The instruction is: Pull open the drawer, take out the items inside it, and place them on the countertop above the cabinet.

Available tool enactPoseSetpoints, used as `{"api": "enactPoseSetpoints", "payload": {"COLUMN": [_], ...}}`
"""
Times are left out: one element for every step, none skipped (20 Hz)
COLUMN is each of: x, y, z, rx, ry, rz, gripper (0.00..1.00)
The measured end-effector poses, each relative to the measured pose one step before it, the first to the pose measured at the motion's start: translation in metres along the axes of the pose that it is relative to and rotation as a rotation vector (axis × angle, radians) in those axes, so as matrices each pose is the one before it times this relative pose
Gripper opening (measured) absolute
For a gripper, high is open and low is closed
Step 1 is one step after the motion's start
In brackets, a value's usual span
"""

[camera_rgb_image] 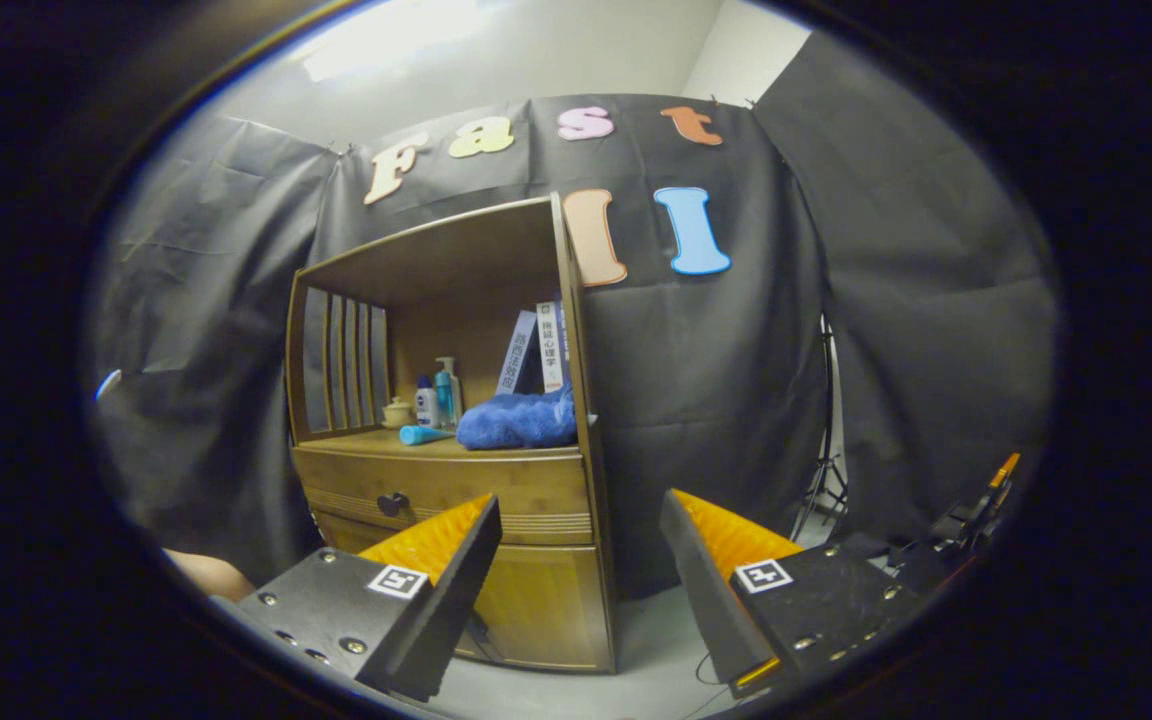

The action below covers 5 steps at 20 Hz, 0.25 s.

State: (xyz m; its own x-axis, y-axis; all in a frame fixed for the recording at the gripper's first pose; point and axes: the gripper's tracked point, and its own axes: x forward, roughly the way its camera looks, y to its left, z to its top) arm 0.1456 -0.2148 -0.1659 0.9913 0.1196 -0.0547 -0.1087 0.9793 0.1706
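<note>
- Black cloth walls the booth; a wooden cabinet stands against it on a pale floor, with a light stand's legs far right.
- Cabinet build: open shelf bay on top with slatted left side, drawer below it, a lower door panel under that.
- Drawer front sits flush with the cabinet face, dark knob near its left end. It reads as closed.
- Countertop above the drawer carries a blue towel, a blue tube lying on its side, two pump/squeeze bottles, a small cream pot, and books leaning at the back right.
- Gripper is held off the cabinet, fingers wide apart, nothing between them. The left finger overlaps the drawer's lower right corner in view but looks nearer, with no contact.
- A bit of a person's arm shows near left, below the cabinet.
- Progress call: ambiguous. A shut drawer with goods on the countertop fits either items sitting inside, waiting to be pulled, or contents already up top and the drawer pushed back in.
- Drawer interior is hidden, so there's no telling which countertop items, if any, came from it.
</note>
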Motion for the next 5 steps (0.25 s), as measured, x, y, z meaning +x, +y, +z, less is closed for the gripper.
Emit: {"api": "enactPoseSetpoints", "payload": {"x": [-0.00149, -0.00173, -0.00123, -0.00202, -0.0024], "y": [-0.00124, -0.00043, -0.00114, -0.00081, -0.00039], "z": [-0.0004, -0.00165, -0.0029, -0.00041, 0.00161], "rx": [0.00216, 0.00206, 0.00231, 0.00326, 0.00398], "ry": [-0.00039, 0.00442, 0.00695, 0.00352, -0.0014], "rz": [-0.00157, -0.00297, -0.00355, -0.00268, 0.00037], "gripper": [0.96, 0.96, 0.97, 0.97, 0.97]}}
